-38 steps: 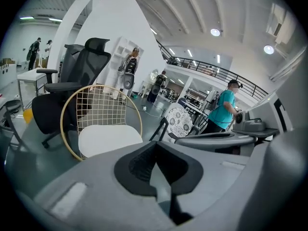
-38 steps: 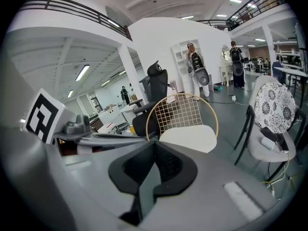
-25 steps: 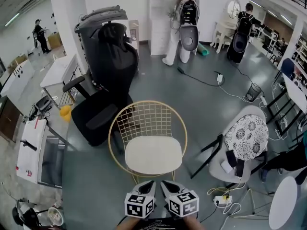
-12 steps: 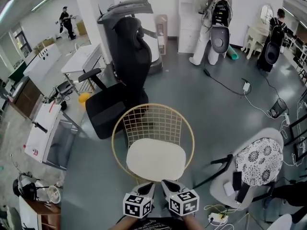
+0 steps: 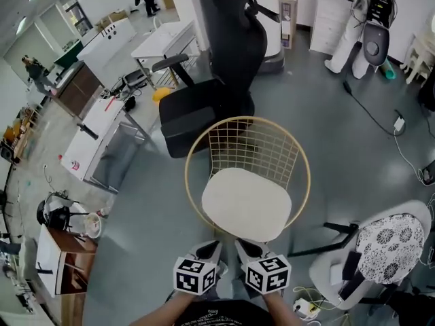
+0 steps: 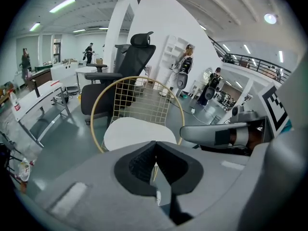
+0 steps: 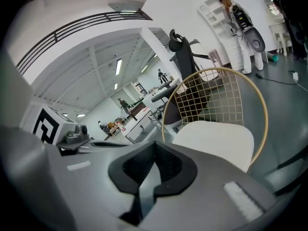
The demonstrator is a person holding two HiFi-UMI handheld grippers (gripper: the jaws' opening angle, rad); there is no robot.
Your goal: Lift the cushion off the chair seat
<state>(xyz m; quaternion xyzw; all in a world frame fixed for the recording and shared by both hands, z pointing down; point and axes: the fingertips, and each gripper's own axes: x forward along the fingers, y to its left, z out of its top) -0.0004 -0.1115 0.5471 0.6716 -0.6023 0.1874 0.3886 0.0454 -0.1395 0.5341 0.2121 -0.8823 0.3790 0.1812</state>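
Observation:
A white oval cushion (image 5: 246, 202) lies flat on the seat of a gold wire chair (image 5: 299, 148). My two grippers hang side by side just in front of the chair's front edge, apart from the cushion. The left gripper (image 5: 209, 250) is shut with nothing between its pads. The right gripper (image 5: 246, 248) is shut and empty too. In the left gripper view the cushion (image 6: 137, 131) lies ahead beyond the closed tips (image 6: 155, 144), with the right gripper's body at the right. In the right gripper view the cushion (image 7: 216, 138) lies ahead and to the right of the closed tips (image 7: 155, 144).
A black office chair (image 5: 217, 80) stands right behind the wire chair. A white chair with a patterned cushion (image 5: 387, 243) is at the right, a power strip (image 5: 304, 308) and cables on the floor near it. Tables (image 5: 95, 141) line the left. People stand far back.
The head view has swung, so the wire chair now sits farther right and looks nearer. Both grippers stayed shut, side by side, and sank a little toward the chair's front edge.

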